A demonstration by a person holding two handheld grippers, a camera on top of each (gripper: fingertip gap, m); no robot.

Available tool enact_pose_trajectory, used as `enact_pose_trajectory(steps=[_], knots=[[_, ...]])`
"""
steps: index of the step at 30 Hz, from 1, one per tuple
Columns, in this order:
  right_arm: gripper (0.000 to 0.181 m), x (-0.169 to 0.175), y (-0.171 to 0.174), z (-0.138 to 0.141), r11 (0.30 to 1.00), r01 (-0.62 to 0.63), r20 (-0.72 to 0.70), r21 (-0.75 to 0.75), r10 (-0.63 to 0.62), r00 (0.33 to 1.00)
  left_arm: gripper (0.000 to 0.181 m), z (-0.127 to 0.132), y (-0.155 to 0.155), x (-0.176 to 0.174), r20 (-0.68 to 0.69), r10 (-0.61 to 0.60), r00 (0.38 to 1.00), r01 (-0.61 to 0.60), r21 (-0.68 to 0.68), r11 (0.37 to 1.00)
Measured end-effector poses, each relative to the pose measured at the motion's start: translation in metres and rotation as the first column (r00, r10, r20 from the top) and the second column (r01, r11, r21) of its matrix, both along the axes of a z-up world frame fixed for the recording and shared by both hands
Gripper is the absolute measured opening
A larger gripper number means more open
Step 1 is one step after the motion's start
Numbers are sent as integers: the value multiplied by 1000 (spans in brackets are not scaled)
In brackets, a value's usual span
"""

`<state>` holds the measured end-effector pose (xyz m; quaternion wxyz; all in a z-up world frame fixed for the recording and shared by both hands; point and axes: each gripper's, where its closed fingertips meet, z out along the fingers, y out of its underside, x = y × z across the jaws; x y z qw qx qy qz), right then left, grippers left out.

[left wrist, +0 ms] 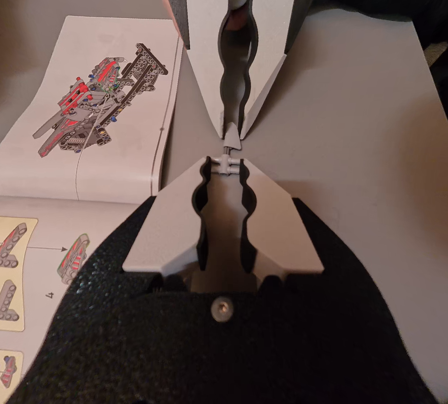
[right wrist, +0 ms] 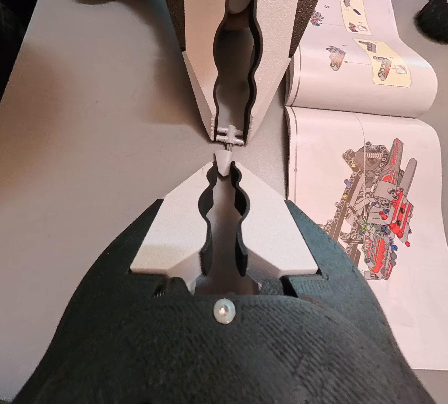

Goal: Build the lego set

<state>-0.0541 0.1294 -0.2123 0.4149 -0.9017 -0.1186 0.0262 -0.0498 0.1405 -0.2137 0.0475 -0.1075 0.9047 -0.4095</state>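
In the left wrist view, my left gripper (left wrist: 225,165) is shut on a small light-grey connector with side pins (left wrist: 226,166), held crosswise at its tips. Facing it tip to tip, my right gripper (left wrist: 232,134) is shut on a grey cone piece (left wrist: 233,138). A thin dark axle (left wrist: 228,149) runs between the connector and the cone. The right wrist view mirrors this: my right gripper (right wrist: 221,169) holds the cone (right wrist: 223,161), and the left gripper (right wrist: 230,137) holds the connector (right wrist: 229,136), with the axle (right wrist: 229,146) between them. Both are held above the grey table (left wrist: 327,150).
An open instruction booklet with pictures of a red and grey model lies on the table, left of the grippers in the left wrist view (left wrist: 109,101) and to the right in the right wrist view (right wrist: 363,174). Dark, unclear shapes lie past the table's far edge (right wrist: 434,16).
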Motion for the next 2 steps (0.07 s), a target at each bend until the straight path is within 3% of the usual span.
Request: enact_pose_trajectory(steps=[1,2], knots=[[9,0,0,0,1000,-2,-2,-1,2,1000,21,0,0,0,4,1,1000,-1,-1,1000],[9,0,0,0,1000,-4,-2,-1,4,1000,21,0,0,1,10,-2,1000,2,0,1000]])
